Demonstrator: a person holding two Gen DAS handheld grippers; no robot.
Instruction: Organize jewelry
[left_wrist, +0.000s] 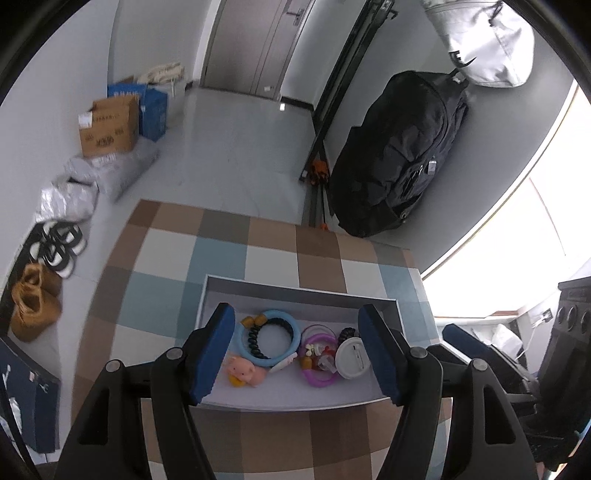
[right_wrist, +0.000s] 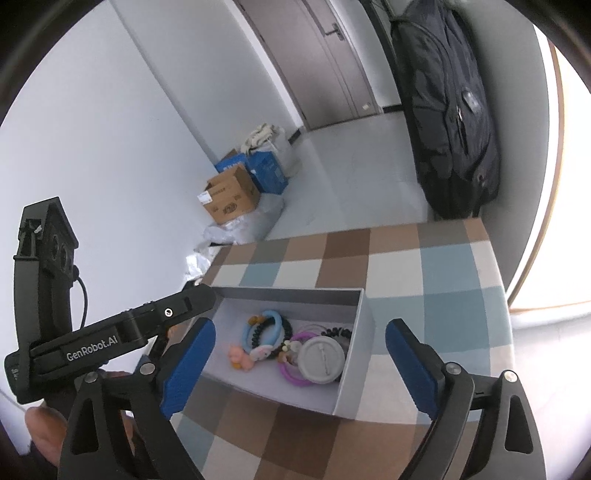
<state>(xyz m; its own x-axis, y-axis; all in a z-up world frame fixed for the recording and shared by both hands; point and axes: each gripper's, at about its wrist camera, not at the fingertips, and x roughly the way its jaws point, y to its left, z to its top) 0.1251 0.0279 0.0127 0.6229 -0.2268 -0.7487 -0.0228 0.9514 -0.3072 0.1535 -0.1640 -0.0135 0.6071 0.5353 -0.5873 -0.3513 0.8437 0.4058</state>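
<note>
Both grippers stand open and empty: left gripper (left_wrist: 297, 350), right gripper (right_wrist: 299, 363). All visible jewelry (left_wrist: 295, 345) lies heaped in the grey tray (left_wrist: 295, 291), lower centre; collection appears complete, sorting within remains.

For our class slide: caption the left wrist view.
Open left hand-held gripper above a grey tray holding rings, bracelets and a pink pig.
</note>
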